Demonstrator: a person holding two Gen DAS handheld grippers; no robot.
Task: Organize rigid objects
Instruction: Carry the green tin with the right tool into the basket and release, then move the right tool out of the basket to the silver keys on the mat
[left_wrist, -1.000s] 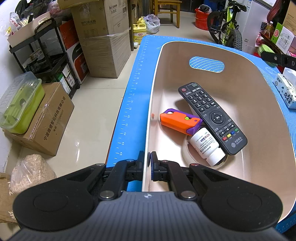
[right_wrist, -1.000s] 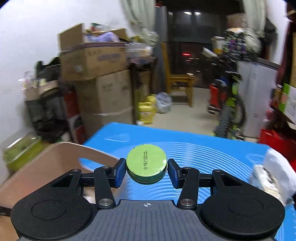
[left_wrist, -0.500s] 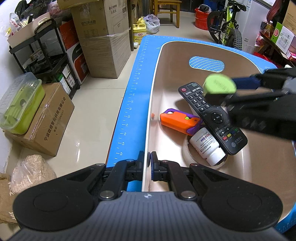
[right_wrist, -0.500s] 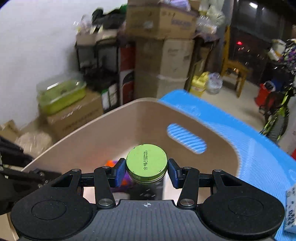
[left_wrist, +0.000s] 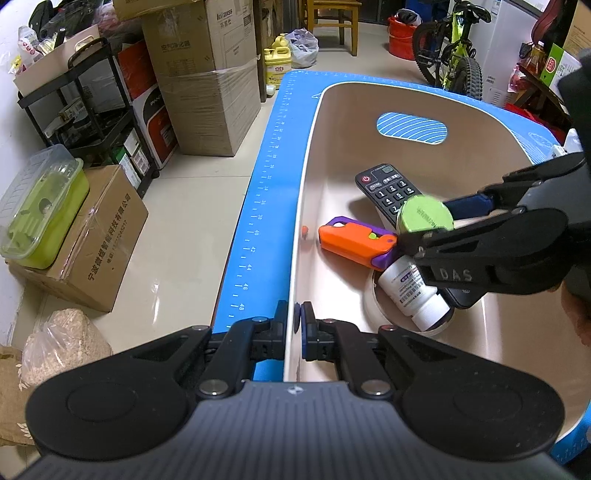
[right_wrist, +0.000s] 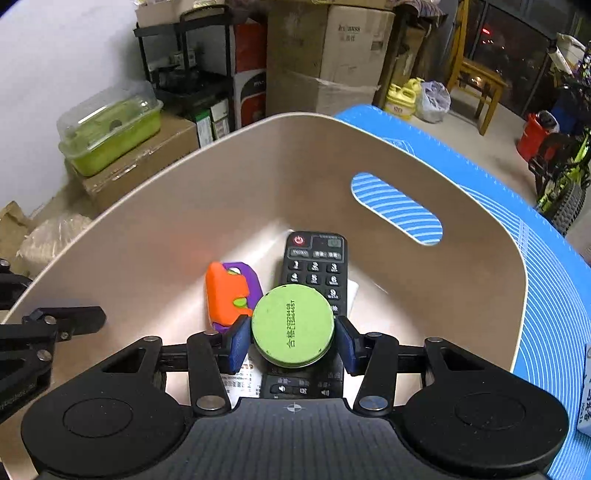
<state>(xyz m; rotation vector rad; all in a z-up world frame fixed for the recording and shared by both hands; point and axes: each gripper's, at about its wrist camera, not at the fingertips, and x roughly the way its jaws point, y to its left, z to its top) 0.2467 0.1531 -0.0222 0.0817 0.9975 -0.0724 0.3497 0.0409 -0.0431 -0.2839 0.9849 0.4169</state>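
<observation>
My right gripper (right_wrist: 292, 334) is shut on a round green tin (right_wrist: 292, 325) and holds it inside the beige bin (right_wrist: 424, 173), low over a black remote (right_wrist: 314, 258). The tin also shows in the left wrist view (left_wrist: 424, 218). An orange and purple toy (left_wrist: 354, 240) and a white pill bottle (left_wrist: 413, 291) lie beside the remote (left_wrist: 386, 188). My left gripper (left_wrist: 293, 325) is shut on the bin's near rim (left_wrist: 291, 295).
The bin sits on a blue mat (left_wrist: 258, 206) at the table's left edge. A white tissue pack (right_wrist: 585, 391) lies on the mat to the right. Cardboard boxes (left_wrist: 207, 74), a black shelf and a bicycle (left_wrist: 454, 48) stand on the floor beyond.
My right gripper has carried the green tin over the bin's rim and down toward the remote. The left gripper has stayed clamped on the rim.
</observation>
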